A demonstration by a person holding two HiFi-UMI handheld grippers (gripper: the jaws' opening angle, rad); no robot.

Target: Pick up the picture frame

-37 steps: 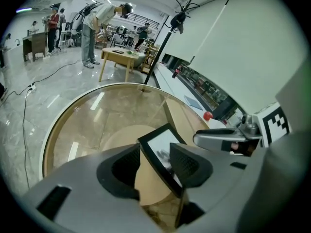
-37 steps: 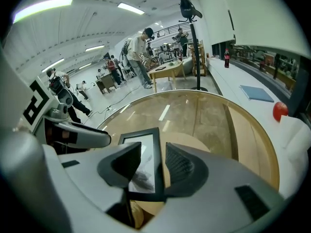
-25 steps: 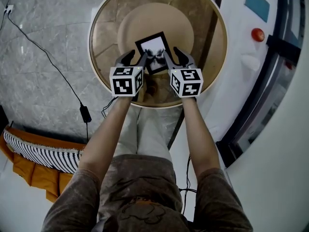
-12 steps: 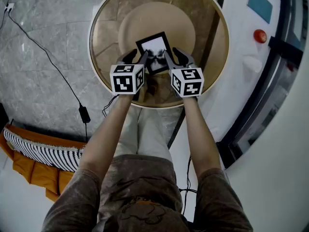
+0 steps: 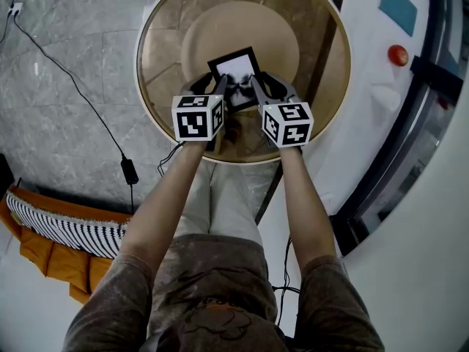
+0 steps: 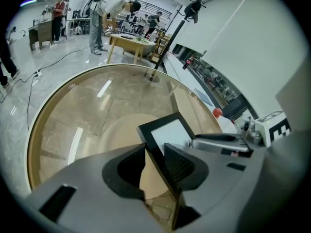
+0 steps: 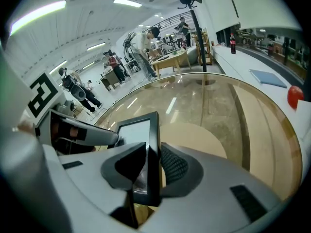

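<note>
The picture frame (image 5: 234, 68), black-rimmed with a pale middle, stands tilted on the round glass table (image 5: 157, 42). In the head view my left gripper (image 5: 210, 86) is at its lower left edge and my right gripper (image 5: 266, 86) at its lower right edge. The jaws of both have just been closing with the frame's rim between them. In the left gripper view the left gripper (image 6: 155, 146) pinches the rim of the frame (image 6: 167, 132). In the right gripper view the right gripper (image 7: 154, 144) clamps the frame (image 7: 136, 132) on its opposite edge.
A white counter (image 5: 366, 116) curves along the table's right side, with a red ball (image 5: 396, 53) and a blue pad (image 5: 399, 4) on it. A black cable and adapter (image 5: 129, 172) lie on the floor at left. People stand far off (image 6: 109, 13).
The jaws of both grippers have narrowed onto the frame's edges. The hands have stayed where they were, and the frame has not visibly shifted.
</note>
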